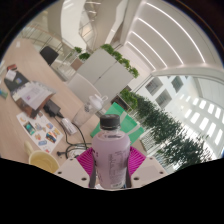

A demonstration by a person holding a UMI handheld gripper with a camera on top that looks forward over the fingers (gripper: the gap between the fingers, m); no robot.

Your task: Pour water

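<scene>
Pink-padded gripper [110, 168] fingers look clamped on a capped water bottle [110, 155], standing upright between them. Beyond the fingers lies a cluttered desk [40, 105]. That cap [110, 122] looks still on; pouring well needs it off, then a slow tilt.

Claw [110, 168] aloft and level, both pink pads [88, 160] tight against a bottle [110, 152].

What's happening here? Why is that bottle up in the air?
A person's handheld gripper is squeezing a capped water bottle between its two fingers and holding it up high. Far below are desks and a row of green plants. The cap is still on, so no water is pouring yet.
</scene>
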